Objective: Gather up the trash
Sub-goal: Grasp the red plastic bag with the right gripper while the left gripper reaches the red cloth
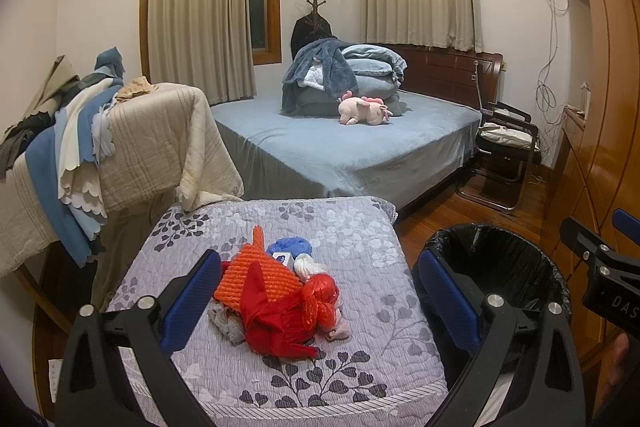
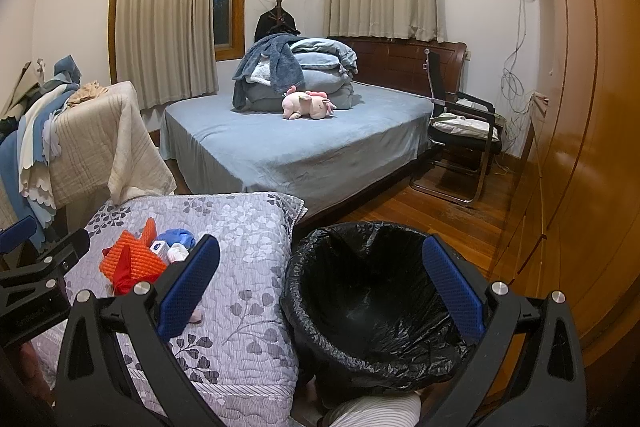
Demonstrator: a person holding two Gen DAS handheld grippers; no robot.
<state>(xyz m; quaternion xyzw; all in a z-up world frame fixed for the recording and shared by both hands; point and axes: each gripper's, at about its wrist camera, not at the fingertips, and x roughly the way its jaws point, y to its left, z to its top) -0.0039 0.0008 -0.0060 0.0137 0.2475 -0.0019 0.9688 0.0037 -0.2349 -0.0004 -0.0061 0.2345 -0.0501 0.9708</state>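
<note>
Left view: your left tool (image 1: 320,287) is open wide and holds nothing. The trash pile (image 1: 280,295) lies on the tabletop (image 1: 360,367), right between its fingers. Nothing is picked up yet. Next, go down and pinch one piece.

Right view: your right tool (image 2: 320,283) is open wide over the bin (image 2: 376,299), just right of the tabletop.
</note>
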